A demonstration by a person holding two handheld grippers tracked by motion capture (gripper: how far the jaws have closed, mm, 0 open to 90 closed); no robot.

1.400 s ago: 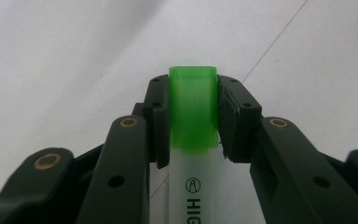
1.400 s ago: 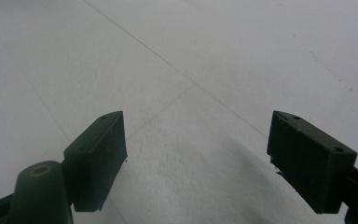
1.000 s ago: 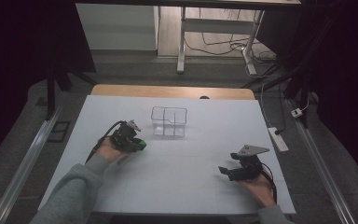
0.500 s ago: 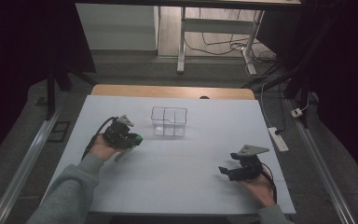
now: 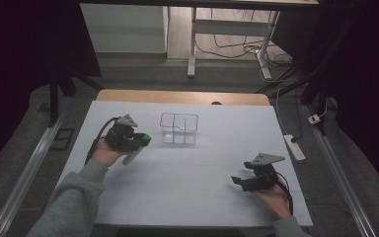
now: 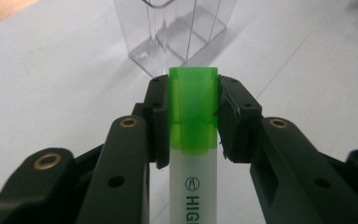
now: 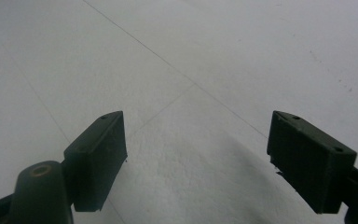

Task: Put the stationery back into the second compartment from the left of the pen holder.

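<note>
Left gripper [image 6: 193, 114] clamped on a highlighter [image 6: 192, 140], pads [image 6: 156, 116] pressing both sides at the green cap [image 6: 192, 100] and its seam with the white barrel. Marker is held off the white table [image 5: 187, 182], just short of the clear divided container [image 5: 179, 128], cap end toward it, barrel trailing back and down past the hand. Right gripper [image 7: 196, 158] jaws wide apart, nothing between them, low over bare table near the right front, well apart from the rest. Handling guess: light, rigid, smooth plastic, so it could slip or pivot in the pads; the cap might pull off. A grip further down the barrel looks safer. Container looks thin and light, likely to tip if knocked.
</note>
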